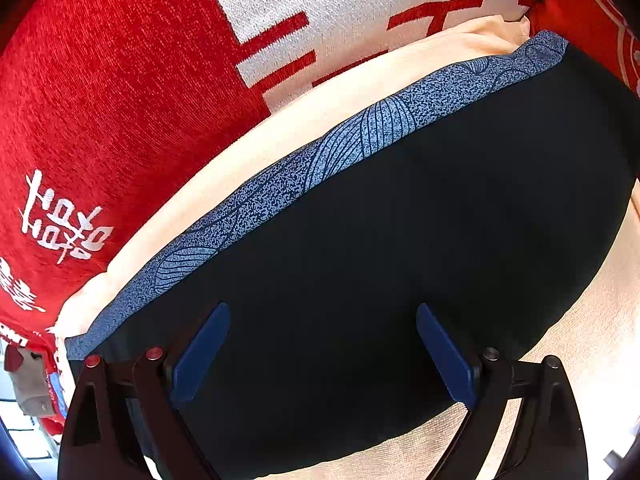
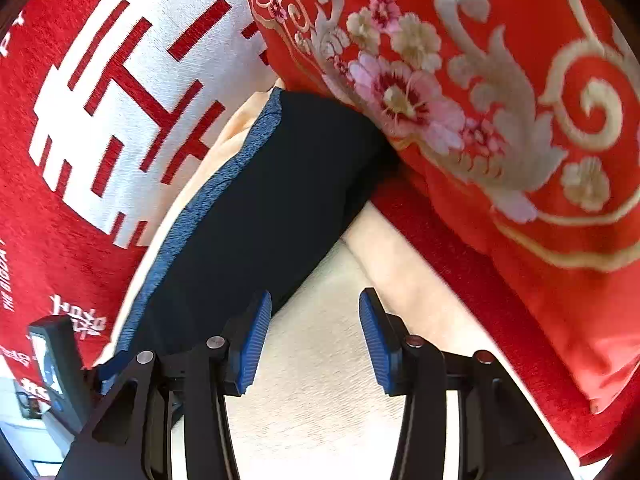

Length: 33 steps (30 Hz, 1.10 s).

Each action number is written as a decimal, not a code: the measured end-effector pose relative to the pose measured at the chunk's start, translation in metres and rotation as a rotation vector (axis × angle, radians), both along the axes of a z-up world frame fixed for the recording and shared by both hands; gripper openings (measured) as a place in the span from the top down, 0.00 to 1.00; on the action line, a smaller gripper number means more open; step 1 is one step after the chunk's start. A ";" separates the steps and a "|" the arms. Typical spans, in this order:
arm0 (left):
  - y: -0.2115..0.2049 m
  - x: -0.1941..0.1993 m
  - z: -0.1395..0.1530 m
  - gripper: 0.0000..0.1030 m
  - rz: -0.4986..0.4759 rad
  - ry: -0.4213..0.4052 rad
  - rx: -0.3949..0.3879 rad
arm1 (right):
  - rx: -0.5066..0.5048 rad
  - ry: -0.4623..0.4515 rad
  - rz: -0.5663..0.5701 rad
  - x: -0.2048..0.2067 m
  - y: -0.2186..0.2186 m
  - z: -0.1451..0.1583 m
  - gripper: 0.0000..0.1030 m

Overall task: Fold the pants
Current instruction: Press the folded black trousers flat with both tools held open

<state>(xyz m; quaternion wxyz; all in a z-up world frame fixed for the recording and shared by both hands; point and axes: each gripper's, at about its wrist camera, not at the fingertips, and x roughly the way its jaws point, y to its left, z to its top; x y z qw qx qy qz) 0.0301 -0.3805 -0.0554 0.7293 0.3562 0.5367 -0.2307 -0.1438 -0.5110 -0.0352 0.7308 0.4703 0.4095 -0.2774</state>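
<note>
In the left wrist view, the left gripper (image 1: 322,354) hangs over the pants (image 1: 420,260) with its two blue pads spread wide apart, holding nothing. The pants are a dark, compact bundle lying directly ahead of the fingers and under them, on the cream cushion (image 1: 592,320). A blue patterned band (image 1: 360,132) runs along the far edge of the bundle, and beyond it stands the red and white pillow (image 1: 120,80). The bundle looks already folded, so I judge that the step now is to flatten or tidy it — the pads should come down evenly on the middle, not on the edge, so the layers do not slide.

In the right wrist view, the right gripper (image 2: 316,336) is also wide open and empty. The pants (image 2: 272,208) lie ahead and to the left of its fingers; the left pad is just beside the near edge, and I cannot tell whether it touches. Ahead and to the right is the flowered red pillow (image 2: 480,100), pressing on the far corner of the bundle. A careful grasp here should take all layers at the near edge together — one layer only could open the fold.
</note>
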 end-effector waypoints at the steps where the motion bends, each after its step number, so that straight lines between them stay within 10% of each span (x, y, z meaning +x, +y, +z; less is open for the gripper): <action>1: 0.000 0.000 0.000 0.07 0.002 0.002 -0.002 | 0.006 -0.009 0.000 0.000 0.000 -0.001 0.52; 33: 0.030 0.025 -0.008 0.07 0.083 0.054 -0.083 | 0.165 -0.214 -0.092 -0.006 0.002 -0.034 0.52</action>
